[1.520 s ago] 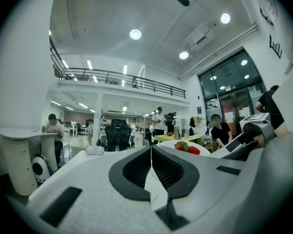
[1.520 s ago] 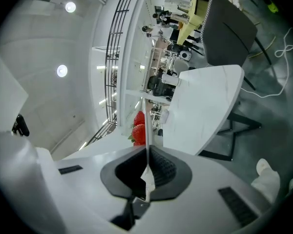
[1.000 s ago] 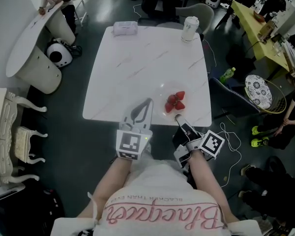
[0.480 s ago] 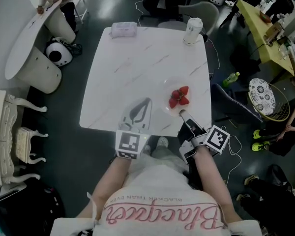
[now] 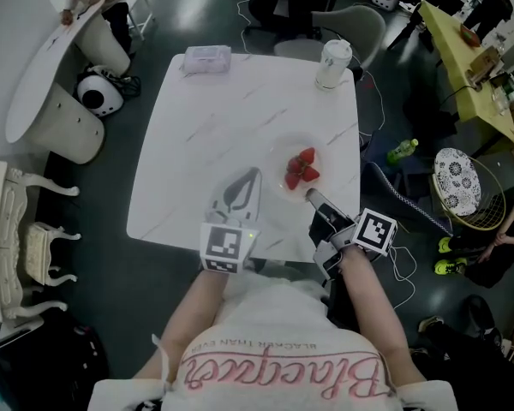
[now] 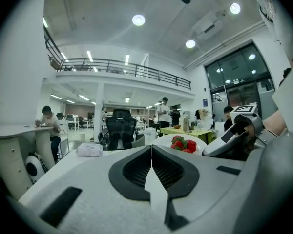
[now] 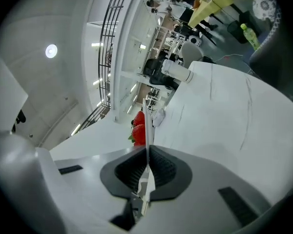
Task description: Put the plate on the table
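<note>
A clear plate [image 5: 279,155] with red strawberries [image 5: 301,169] is over the near right part of the white marble table [image 5: 231,110]. I cannot tell whether the plate touches the table. My right gripper [image 5: 312,196] is shut on the plate's near rim. In the right gripper view the rim [image 7: 146,123] runs edge-on between the shut jaws of my right gripper [image 7: 147,152], with the strawberries [image 7: 139,128] behind it. My left gripper [image 5: 255,175] is shut and empty, over the table left of the plate. In the left gripper view the plate [image 6: 162,140] is right of centre beyond my left gripper [image 6: 151,152].
A lidded cup [image 5: 332,62] stands at the table's far right corner and a tissue pack [image 5: 206,58] at the far left. A chair [image 5: 343,20] stands behind the table. A round white table [image 5: 43,75] is at the left, a green bottle [image 5: 398,151] on the floor at the right.
Both grippers and the plate have moved forward, from the table's near edge to further in over its top. The right gripper stays shut on the rim.
</note>
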The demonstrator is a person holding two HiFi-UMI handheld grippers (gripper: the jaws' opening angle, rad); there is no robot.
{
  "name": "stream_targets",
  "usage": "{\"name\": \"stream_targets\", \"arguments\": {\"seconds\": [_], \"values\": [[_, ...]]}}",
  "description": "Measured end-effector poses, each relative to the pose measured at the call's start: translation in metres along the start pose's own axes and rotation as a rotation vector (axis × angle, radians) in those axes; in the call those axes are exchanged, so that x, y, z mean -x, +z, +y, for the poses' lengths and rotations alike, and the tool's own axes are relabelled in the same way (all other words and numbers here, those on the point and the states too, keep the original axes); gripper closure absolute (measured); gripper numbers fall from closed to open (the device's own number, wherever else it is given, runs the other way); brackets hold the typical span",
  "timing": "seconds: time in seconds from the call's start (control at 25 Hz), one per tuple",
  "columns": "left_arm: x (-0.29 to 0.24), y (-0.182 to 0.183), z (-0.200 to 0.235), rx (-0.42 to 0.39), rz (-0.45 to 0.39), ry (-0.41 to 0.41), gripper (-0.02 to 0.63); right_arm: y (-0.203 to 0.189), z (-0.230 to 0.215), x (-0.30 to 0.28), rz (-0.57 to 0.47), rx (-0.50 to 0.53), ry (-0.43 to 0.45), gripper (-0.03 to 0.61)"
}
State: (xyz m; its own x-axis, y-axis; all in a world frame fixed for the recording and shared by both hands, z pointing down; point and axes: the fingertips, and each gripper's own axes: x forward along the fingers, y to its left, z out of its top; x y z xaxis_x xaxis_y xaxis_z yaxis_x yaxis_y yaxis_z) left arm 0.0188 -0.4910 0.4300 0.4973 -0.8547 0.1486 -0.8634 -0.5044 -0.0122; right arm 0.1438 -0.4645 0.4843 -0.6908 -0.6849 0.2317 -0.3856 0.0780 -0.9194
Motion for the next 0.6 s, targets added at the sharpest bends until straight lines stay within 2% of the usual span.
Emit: {"name": "stream_targets", "arguments": {"seconds": [0.28,0.6], "values": [[-0.034,-0.016,0.014,0.011,0.051,0.03,0.607,0.015,-0.03,-0.023,0.074,-0.025,-0.023,0.568],[-0.058,-0.034,0.027,0.022,0.1,0.051,0.607,0.013,-0.063,-0.057,0.177,-0.068,-0.033,0.568]]}}
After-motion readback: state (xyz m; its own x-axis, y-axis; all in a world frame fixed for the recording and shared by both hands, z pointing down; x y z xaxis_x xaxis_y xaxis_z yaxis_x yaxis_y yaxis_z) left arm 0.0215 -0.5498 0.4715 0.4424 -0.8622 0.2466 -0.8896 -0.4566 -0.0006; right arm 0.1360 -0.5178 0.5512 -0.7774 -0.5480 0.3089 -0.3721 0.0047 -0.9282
